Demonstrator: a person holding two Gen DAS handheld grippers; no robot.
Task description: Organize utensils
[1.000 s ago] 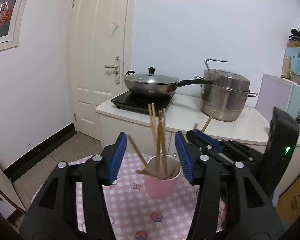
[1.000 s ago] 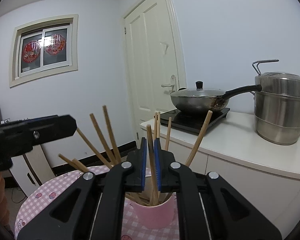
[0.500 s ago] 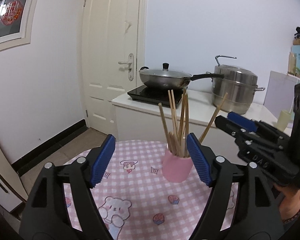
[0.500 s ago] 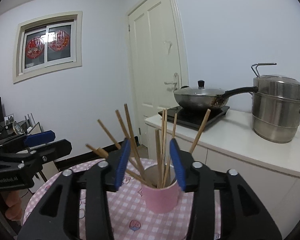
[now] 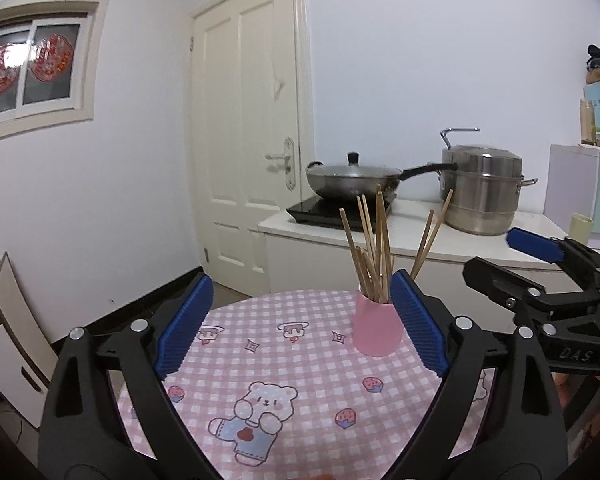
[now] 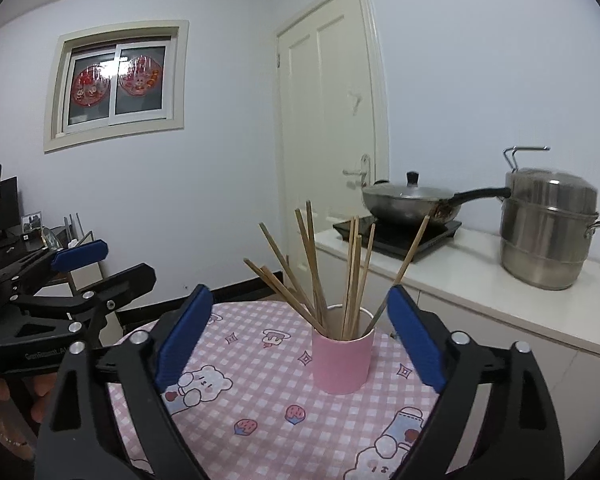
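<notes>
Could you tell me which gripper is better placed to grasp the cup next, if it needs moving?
Right, probably. The right gripper is open with the cup nearly centred between its fingers; from the left gripper, also open, the cup sits off by its right finger.

Even indoor light, fisheye-bent dark edges

Chopsticks' lower ends hidden inside cup. Cup's right edge in left view covered by left gripper's blue pad. Right gripper cut off by right frame edge there. Steamer slightly blurred. Shelf items too small to identify.
</notes>
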